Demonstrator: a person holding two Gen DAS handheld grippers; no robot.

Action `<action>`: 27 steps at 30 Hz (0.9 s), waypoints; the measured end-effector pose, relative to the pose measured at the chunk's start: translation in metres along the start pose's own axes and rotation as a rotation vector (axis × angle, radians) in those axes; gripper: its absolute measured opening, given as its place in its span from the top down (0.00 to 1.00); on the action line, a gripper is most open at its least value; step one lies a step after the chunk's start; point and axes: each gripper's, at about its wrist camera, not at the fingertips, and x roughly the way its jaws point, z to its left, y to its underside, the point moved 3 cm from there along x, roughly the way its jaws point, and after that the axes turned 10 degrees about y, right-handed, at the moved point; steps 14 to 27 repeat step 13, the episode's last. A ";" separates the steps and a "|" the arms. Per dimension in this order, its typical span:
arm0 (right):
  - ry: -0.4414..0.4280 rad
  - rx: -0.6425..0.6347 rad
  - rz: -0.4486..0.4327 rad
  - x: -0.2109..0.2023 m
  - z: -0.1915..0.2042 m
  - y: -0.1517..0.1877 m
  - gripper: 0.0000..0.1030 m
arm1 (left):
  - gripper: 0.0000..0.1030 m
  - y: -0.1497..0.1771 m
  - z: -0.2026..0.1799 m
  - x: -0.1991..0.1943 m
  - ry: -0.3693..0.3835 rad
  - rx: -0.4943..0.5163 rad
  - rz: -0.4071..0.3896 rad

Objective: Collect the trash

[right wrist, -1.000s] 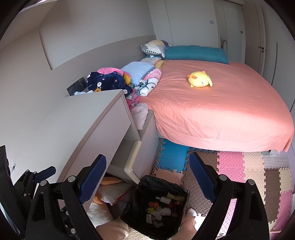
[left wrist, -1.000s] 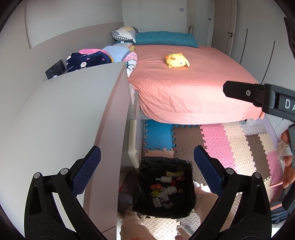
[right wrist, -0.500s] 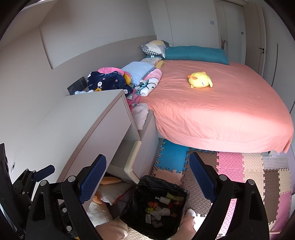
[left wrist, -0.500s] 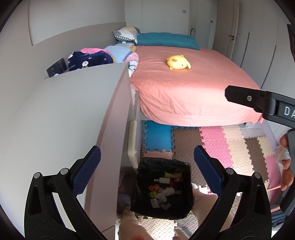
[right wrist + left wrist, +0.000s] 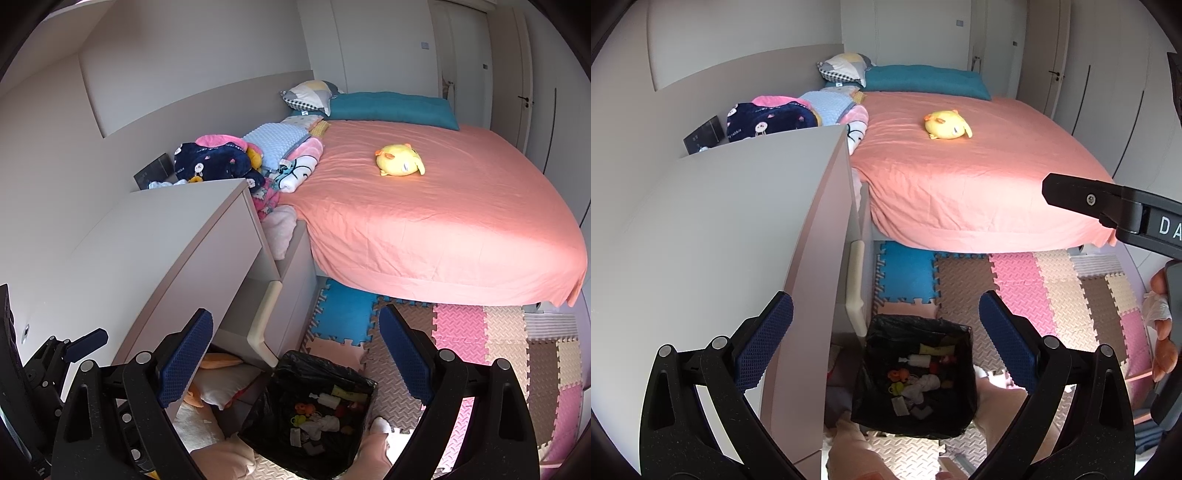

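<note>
A bin lined with a black bag point(image 5: 871, 369) stands on the foam floor mat beside the desk; it also shows in the right wrist view point(image 5: 266, 410). Several small pieces of trash point(image 5: 918, 384) lie in it, among them white crumpled paper, a small white bottle and orange and yellow bits point(image 5: 314, 417). My left gripper point(image 5: 884, 339) is open and empty, high above the bin. My right gripper point(image 5: 295, 352) is open and empty, also above the bin. The right gripper's body point(image 5: 1115, 214) shows at the right edge of the left wrist view.
A white desk point(image 5: 713, 236) stands at the left, with a pale drawer unit point(image 5: 288, 295) beneath. A bed with a pink sheet point(image 5: 424, 221) carries a yellow plush toy point(image 5: 400, 160), pillows and folded blankets point(image 5: 221, 158). Coloured foam tiles point(image 5: 1027, 280) cover the floor.
Both views have drifted only slightly; the bin sits a little lower and nearer in the left wrist view. Both grippers stay open and empty.
</note>
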 end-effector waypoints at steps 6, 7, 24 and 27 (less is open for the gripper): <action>0.001 0.001 0.000 0.000 -0.002 0.001 0.12 | 0.06 0.000 0.000 -0.004 0.008 -0.005 -0.020; 0.000 0.000 -0.001 0.000 -0.002 0.001 0.12 | 0.06 -0.001 0.001 -0.003 0.005 -0.009 -0.021; 0.001 0.000 -0.002 0.000 -0.002 0.001 0.12 | 0.06 -0.001 0.001 -0.007 0.014 -0.008 -0.041; 0.001 0.000 -0.002 0.000 -0.002 0.001 0.12 | 0.06 -0.001 0.001 -0.007 0.014 -0.008 -0.041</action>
